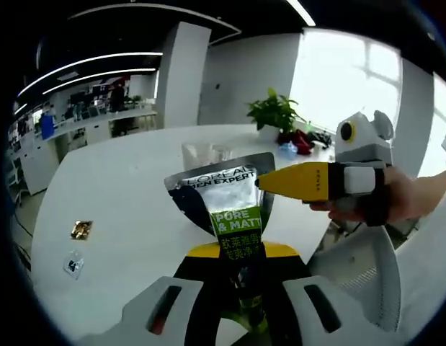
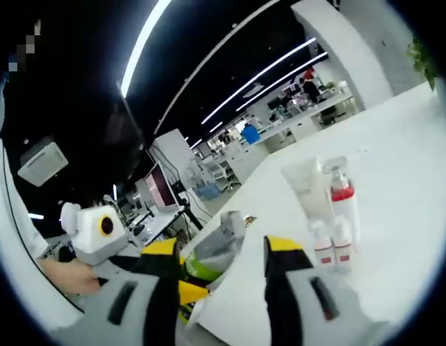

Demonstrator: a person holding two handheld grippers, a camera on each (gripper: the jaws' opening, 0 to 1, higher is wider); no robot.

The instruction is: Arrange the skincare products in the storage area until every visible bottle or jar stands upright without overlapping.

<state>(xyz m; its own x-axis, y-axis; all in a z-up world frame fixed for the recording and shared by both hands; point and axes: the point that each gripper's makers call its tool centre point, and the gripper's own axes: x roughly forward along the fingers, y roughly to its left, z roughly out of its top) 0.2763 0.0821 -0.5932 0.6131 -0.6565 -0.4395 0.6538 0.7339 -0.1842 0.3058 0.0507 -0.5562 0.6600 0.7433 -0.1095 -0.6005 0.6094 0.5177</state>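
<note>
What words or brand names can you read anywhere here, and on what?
"L'OREAL" on the silver tube, top line.
"MEN EXPERT" just below it.
"PORE" and "& MATT", cut off, on the tube's green band.
Chinese characters below the band: too blurred to read.
Small mark on the right tongs: too small to read.
Labels on the bottles: unreadable.

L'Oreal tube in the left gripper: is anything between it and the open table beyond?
Nothing on the table blocks it. The right gripper touches the tube at its top; white table lies bare behind, except a clear container.
</note>
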